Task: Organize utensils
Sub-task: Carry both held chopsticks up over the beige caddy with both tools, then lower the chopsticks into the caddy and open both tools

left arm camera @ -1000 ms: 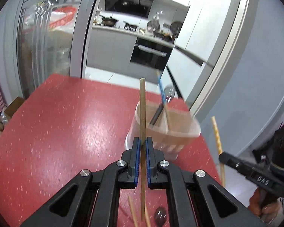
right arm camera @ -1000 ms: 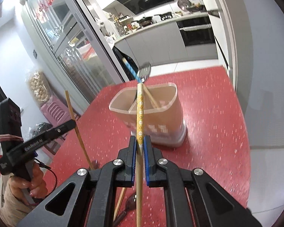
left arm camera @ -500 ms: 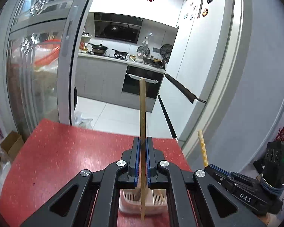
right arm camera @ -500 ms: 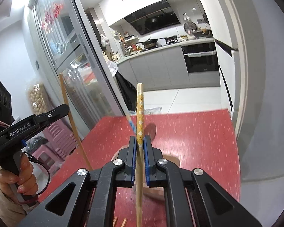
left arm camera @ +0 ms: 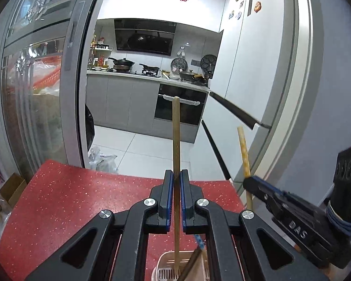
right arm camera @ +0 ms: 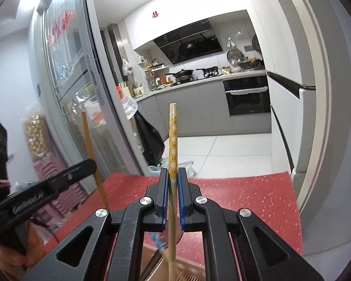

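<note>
The left gripper (left arm camera: 174, 180) and right gripper (right arm camera: 173, 178) each squeezed a chopstick (left arm camera: 176, 140) and had risen above the holder (left arm camera: 173, 271).

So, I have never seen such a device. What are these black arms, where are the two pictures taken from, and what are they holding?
There is no robot here. A person holds two hand tools, each with a black two-finger claw and a wide-angle camera looking along the fingers.

The left claw is shut on a plain wooden chopstick, held upright. The right claw is shut on a flower-patterned chopstick, also upright. Each tool appears at the side of the other picture.

Below is a red speckled table. A pale utensil holder stands under the left claw, with utensils already inside.
</note>
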{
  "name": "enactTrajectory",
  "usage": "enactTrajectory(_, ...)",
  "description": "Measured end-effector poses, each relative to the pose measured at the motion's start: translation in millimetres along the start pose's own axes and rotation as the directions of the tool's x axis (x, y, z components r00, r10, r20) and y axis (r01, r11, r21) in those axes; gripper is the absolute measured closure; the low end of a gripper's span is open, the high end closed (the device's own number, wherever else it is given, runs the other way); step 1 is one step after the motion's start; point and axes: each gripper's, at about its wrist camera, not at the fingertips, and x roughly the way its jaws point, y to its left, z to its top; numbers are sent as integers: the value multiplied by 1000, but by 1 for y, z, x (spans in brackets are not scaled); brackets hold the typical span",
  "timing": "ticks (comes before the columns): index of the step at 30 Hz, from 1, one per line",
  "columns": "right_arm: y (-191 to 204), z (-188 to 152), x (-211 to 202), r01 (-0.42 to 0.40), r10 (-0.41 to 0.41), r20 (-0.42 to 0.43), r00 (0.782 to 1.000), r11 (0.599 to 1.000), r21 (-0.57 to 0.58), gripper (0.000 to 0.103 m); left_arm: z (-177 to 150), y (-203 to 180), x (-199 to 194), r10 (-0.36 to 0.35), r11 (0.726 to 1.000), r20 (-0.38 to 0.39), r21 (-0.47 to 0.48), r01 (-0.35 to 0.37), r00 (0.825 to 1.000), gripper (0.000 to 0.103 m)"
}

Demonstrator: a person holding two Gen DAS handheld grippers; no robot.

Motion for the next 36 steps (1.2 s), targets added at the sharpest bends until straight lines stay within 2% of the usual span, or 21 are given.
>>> enactTrajectory(7,4,-23,23,49,-48,6,999,995,-89,95,-21,2,13,20,1000,-43,8,-20,999,72)
enactTrajectory(16,8,-60,8,60,-64,-15,998,979,-193,95,-56,-12,17,63,996,-109,65,-56,992,72)
enactTrajectory(24,7,-84,4,48,-66,-86,994,979,-198,95,-79,-13,19,98,993,-176,81,-85,980,71)
enactTrajectory(28,7,-80,5,31,-53,-114,992,982,-188,94,-89,-12,18,115,991,-208,85,-99,971,71)
enactTrajectory(32,5,-78,6,22,-47,-144,988,985,-172,93,-90,-9,8,121,992,-209,65,-109,970,71)
enactTrajectory(33,3,-77,6,21,-46,-155,987,987,-160,91,-90,-8,4,125,991,-210,62,-115,970,71)
enactTrajectory(35,-1,-75,5,13,-36,-178,983,992,-129,80,-91,-8,-2,134,991,-212,57,-124,968,71)
enactTrajectory(36,-1,-75,4,10,-31,-184,982,993,-115,69,-92,-8,-6,138,990,-213,54,-130,967,71)
